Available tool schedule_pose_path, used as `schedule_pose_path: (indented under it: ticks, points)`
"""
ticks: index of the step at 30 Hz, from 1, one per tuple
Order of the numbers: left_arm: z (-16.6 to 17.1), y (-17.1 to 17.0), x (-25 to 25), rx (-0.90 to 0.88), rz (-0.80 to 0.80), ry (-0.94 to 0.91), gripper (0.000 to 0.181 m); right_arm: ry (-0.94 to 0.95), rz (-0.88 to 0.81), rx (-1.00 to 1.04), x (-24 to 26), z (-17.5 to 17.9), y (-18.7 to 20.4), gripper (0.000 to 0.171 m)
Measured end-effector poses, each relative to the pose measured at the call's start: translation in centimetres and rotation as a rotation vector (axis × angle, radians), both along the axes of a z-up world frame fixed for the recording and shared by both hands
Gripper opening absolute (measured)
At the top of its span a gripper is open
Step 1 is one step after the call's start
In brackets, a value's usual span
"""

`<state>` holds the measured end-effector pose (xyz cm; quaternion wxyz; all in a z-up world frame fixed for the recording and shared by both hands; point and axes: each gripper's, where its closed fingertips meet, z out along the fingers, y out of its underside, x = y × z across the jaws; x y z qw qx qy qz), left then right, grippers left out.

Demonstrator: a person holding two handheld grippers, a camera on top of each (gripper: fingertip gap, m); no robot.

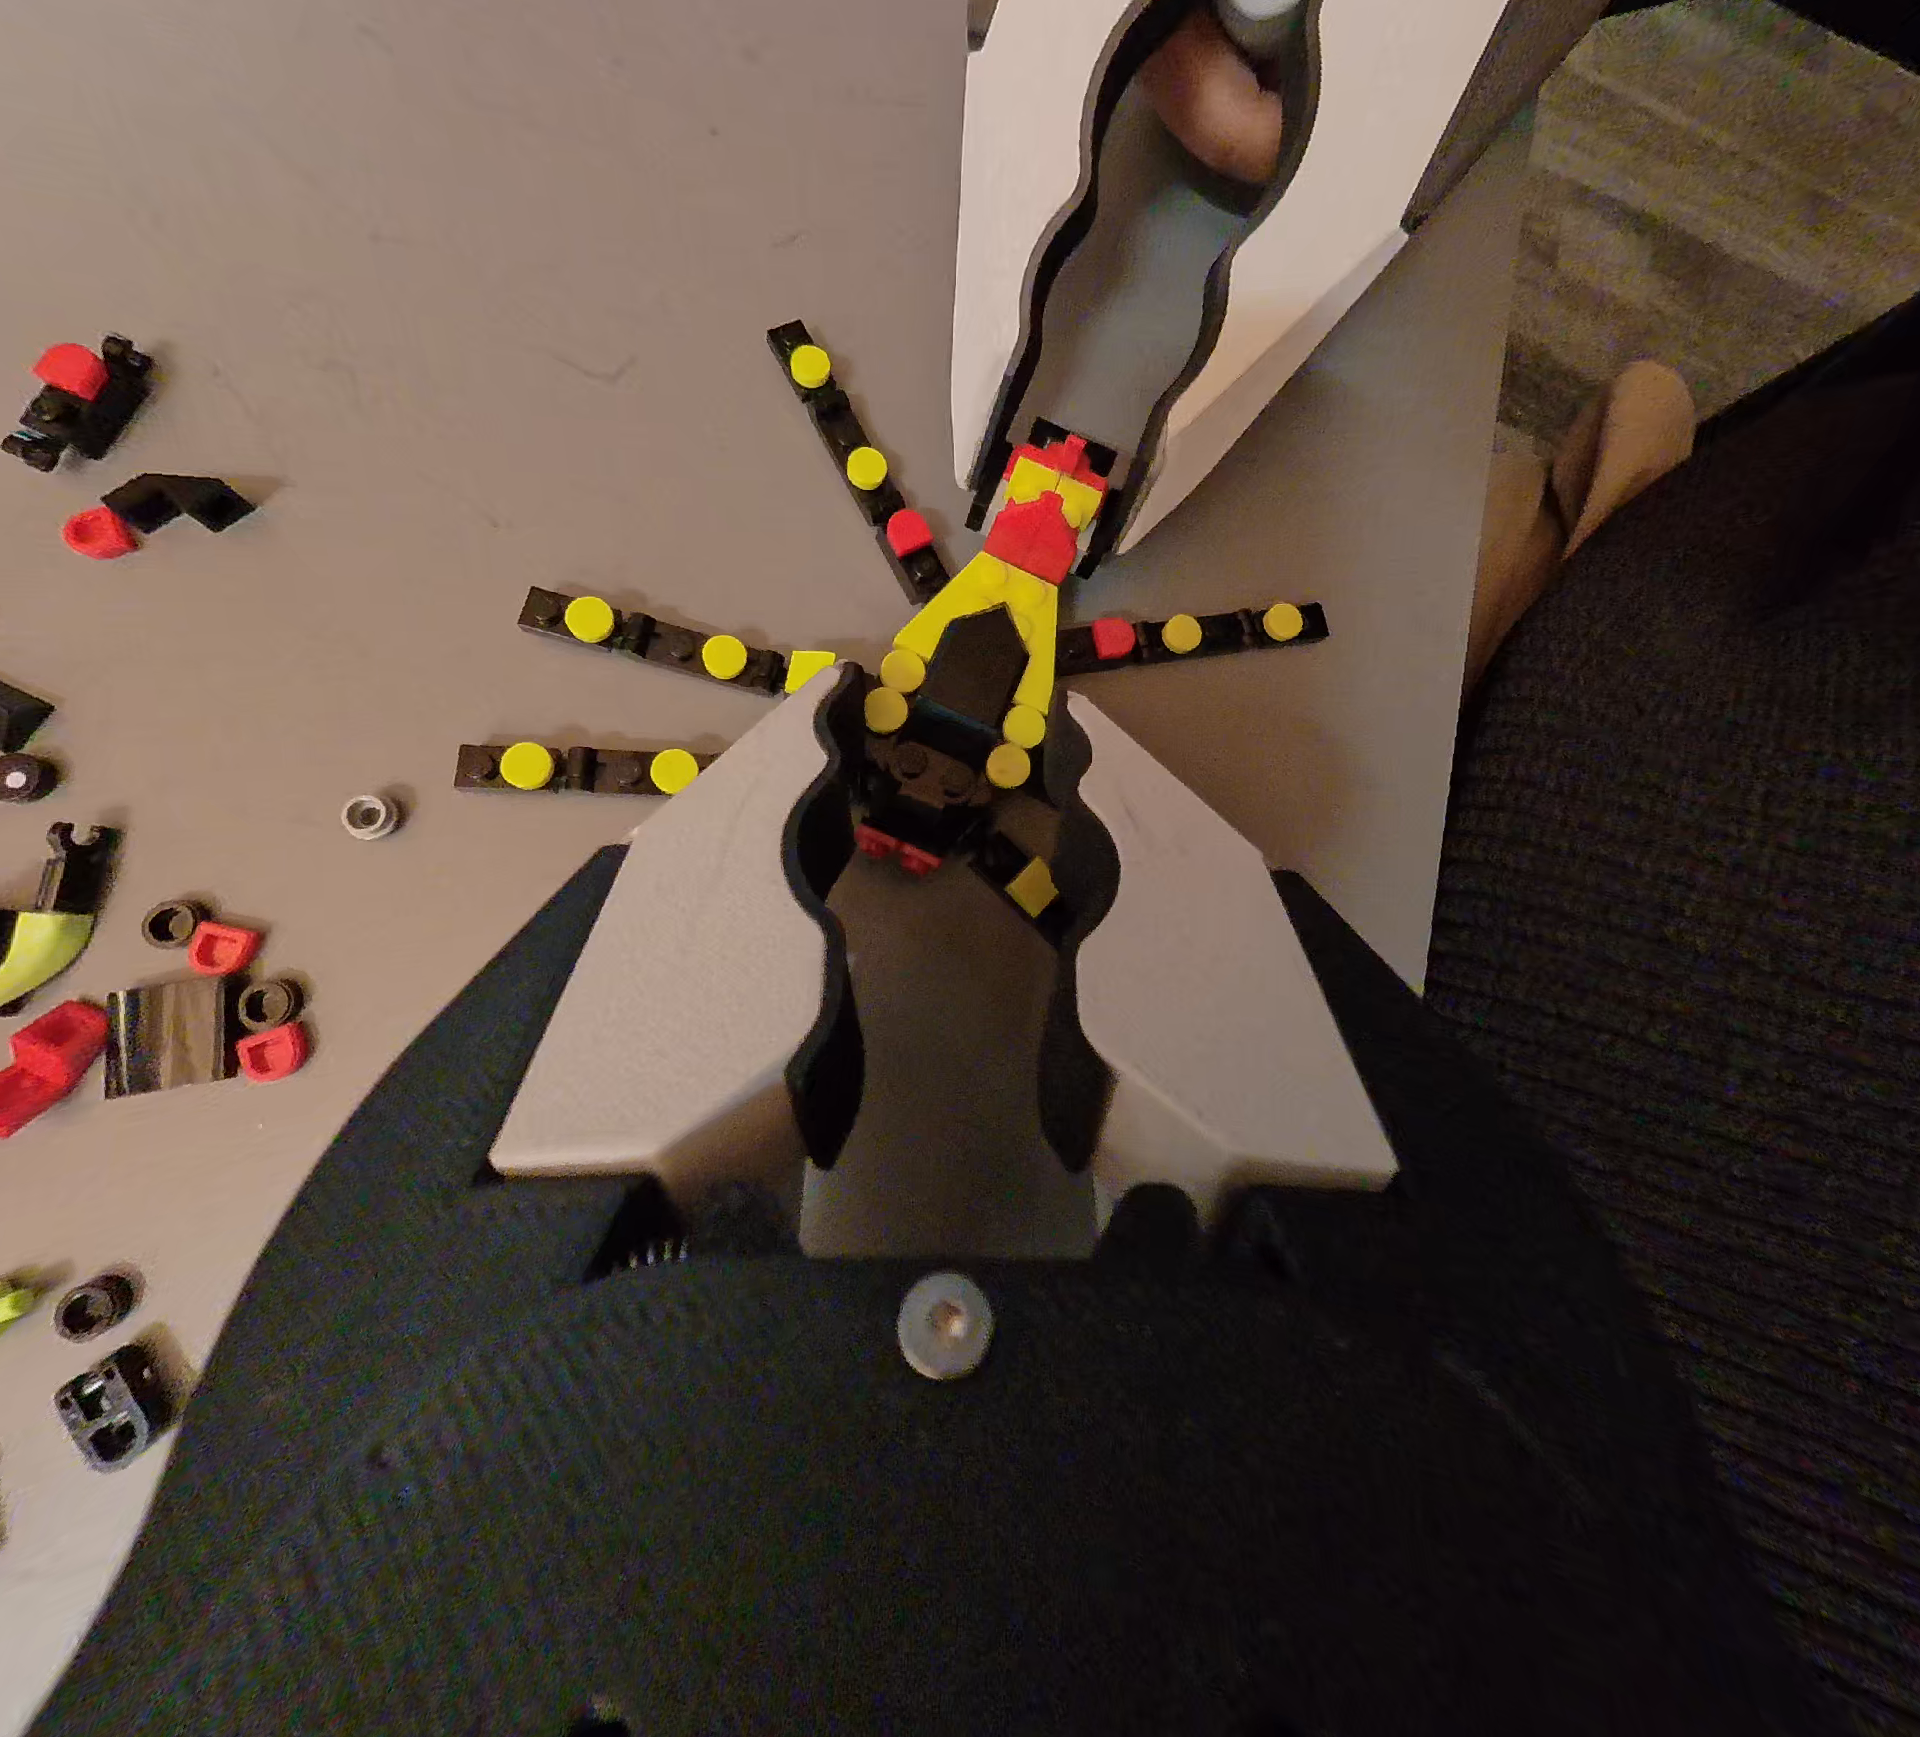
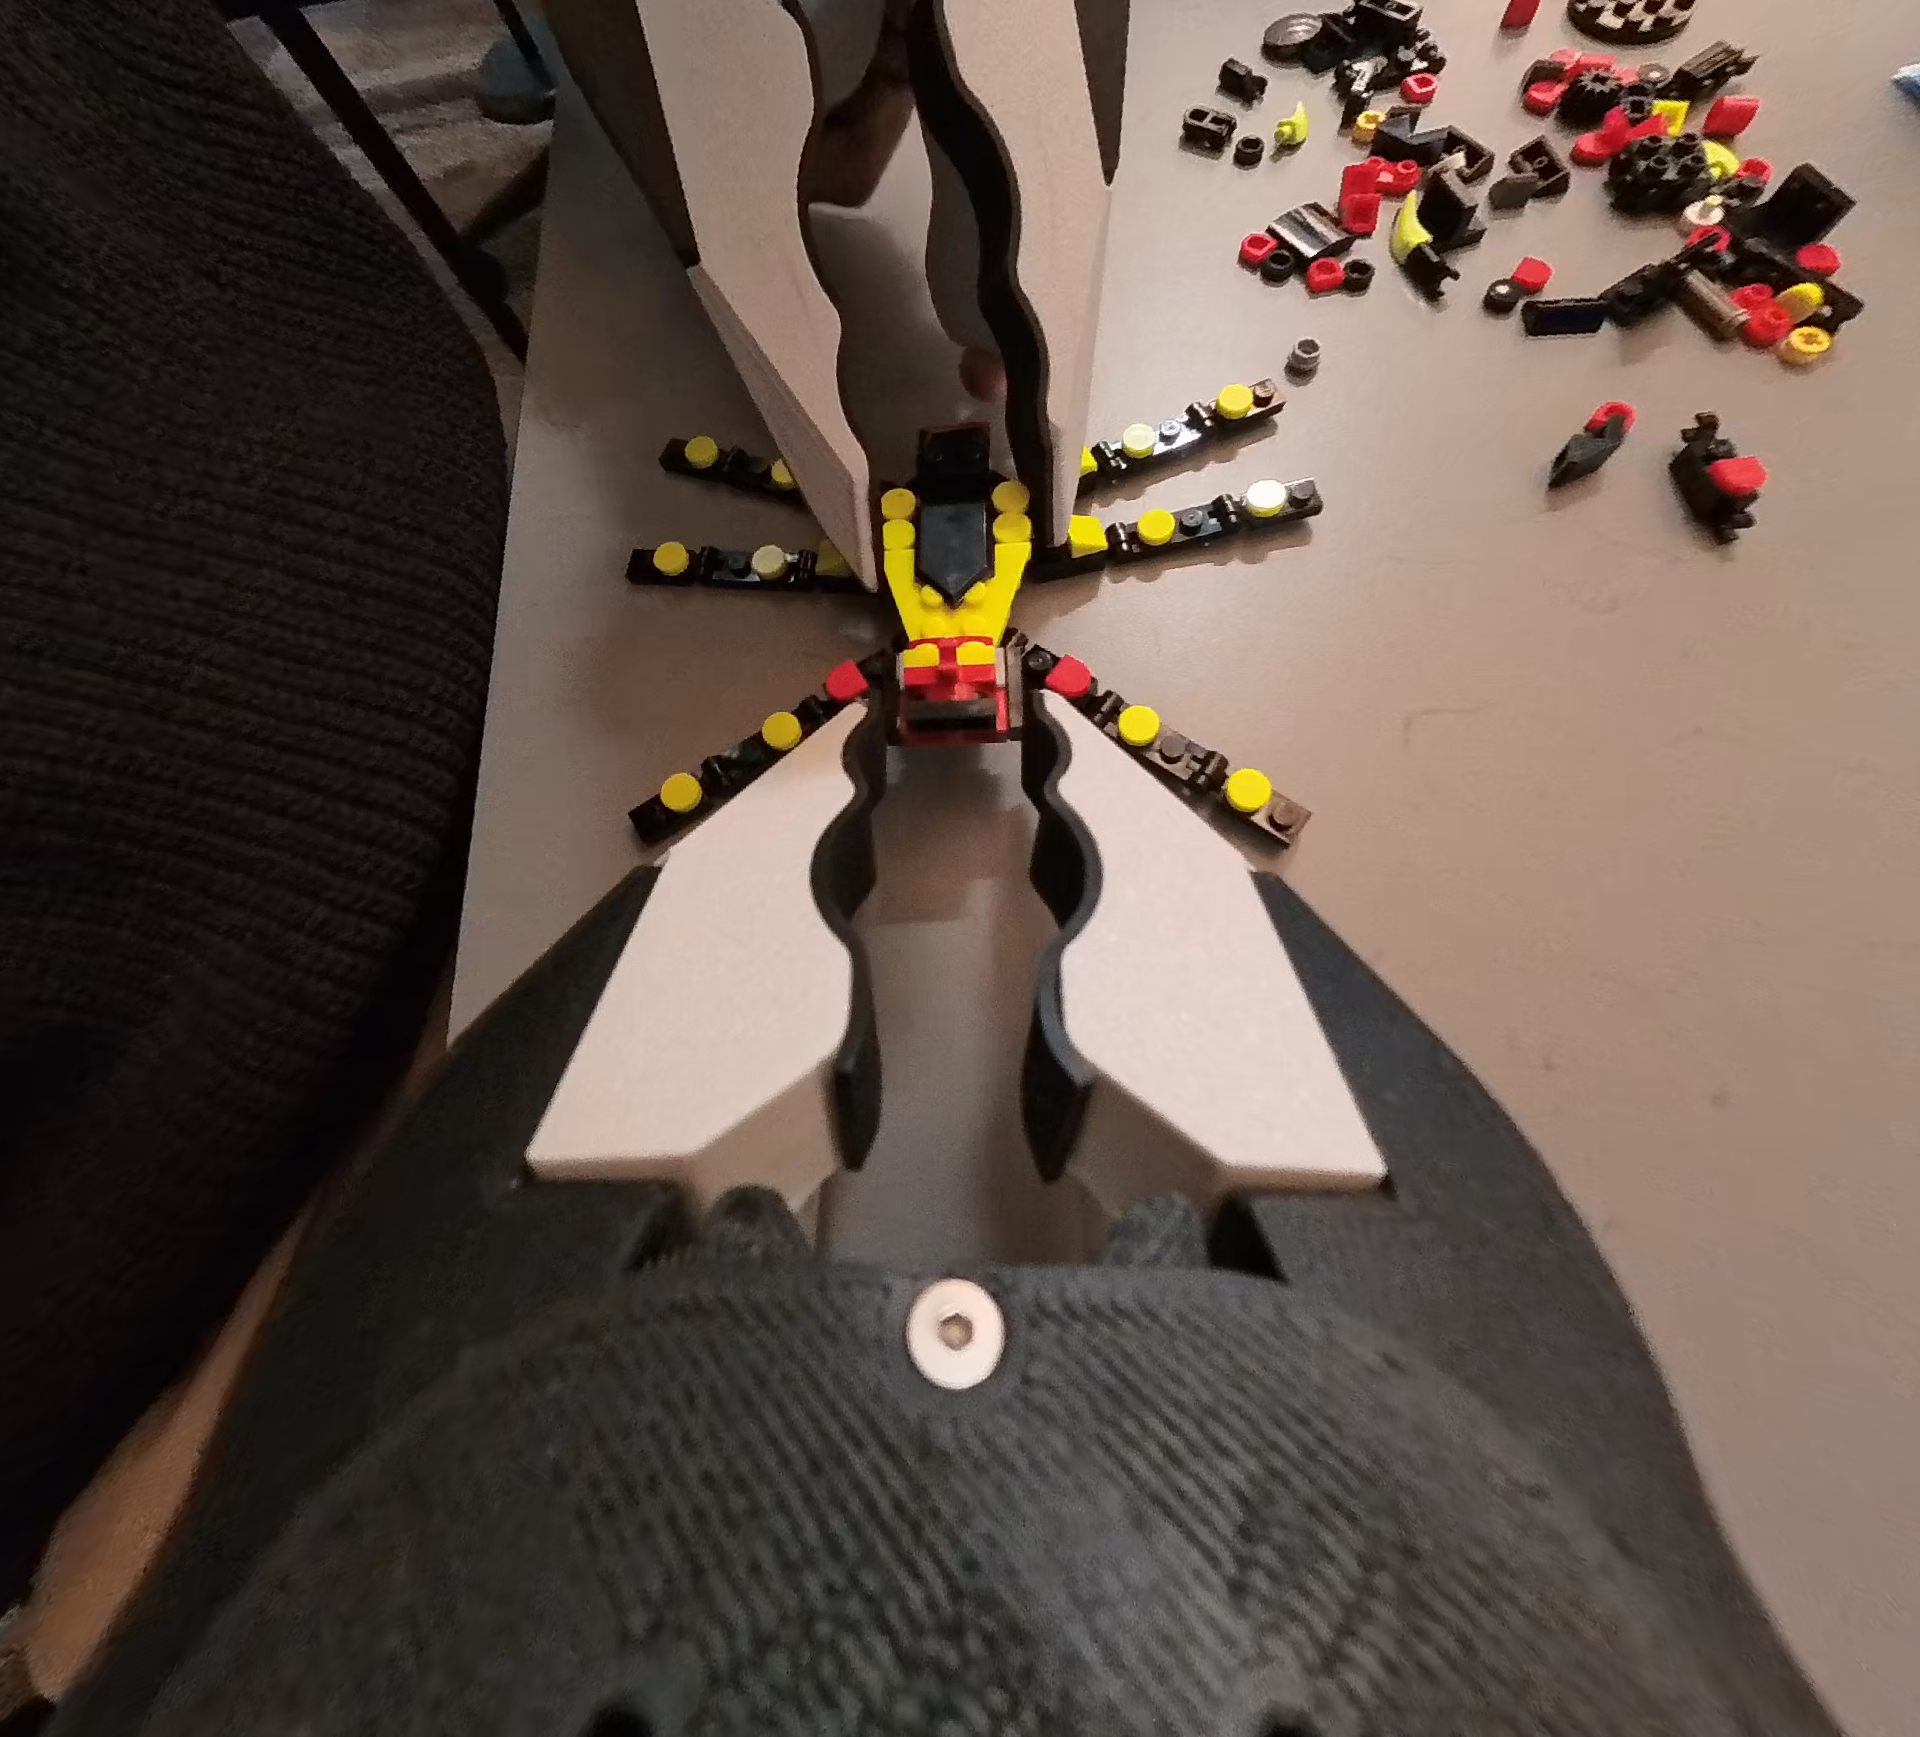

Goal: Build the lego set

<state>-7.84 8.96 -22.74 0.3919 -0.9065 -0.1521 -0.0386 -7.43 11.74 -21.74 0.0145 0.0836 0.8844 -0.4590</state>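
Left wrist view shows the left gripper with its fingers closed down to a narrow gap around the black rear end of the spider model, the tips pressing both flanks of the body beside the yellow studs. The right gripper reaches in from the far side, its fingers narrowed onto the red and yellow head end. In the right wrist view the right gripper clamps that red block on either side, and the left gripper pinches the black and yellow body opposite. The spider model lies flat on the grey table, close to its edge, with black legs dotted yellow splayed outward. Loose pieces in red, black and yellow are scattered toward the far side of the table, well apart from the model.
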Motion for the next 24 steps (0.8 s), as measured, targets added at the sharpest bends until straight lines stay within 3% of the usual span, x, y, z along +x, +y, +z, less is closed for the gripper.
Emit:
schedule_pose_path:
  ticks: [24]
  points:
    - [-0.02, 0.05, 0.00, -0.010, 0.038, -0.009, 0.035, -0.007, 0.014, 0.006, -0.02, -0.13, -0.05, 0.025]
